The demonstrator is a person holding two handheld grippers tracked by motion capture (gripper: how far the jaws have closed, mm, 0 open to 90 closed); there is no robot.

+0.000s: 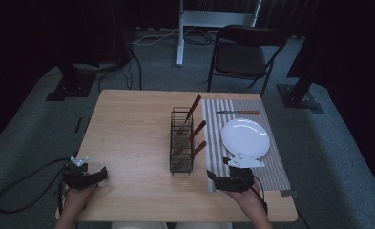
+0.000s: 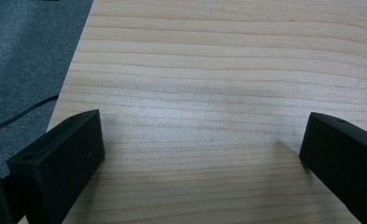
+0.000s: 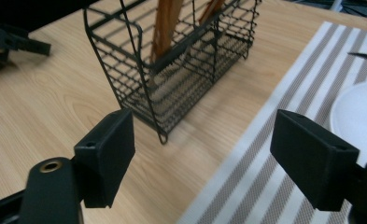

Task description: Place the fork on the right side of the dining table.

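A black wire caddy (image 1: 182, 140) stands mid-table with three wooden-handled utensils (image 1: 198, 130) leaning out of it. To its right lies a striped placemat (image 1: 276, 167) bearing a white plate (image 1: 245, 137) and, at its far end, a knife (image 1: 237, 112). My right gripper (image 1: 218, 170) rests open at the placemat's near left corner, and its own view shows the caddy (image 3: 181, 70) just ahead of the empty gripper (image 3: 202, 149). My left gripper (image 1: 99, 174) sits open at the table's near left edge, and between its jaws (image 2: 202, 149) there is bare wood.
The wooden table (image 1: 132, 129) has open surface left of the caddy. A black chair (image 1: 242, 55) and a white stand leg (image 1: 179, 33) are beyond the far edge. A cable (image 1: 23, 183) trails over the grey carpet on the left. The left gripper (image 3: 13, 39) appears far off.
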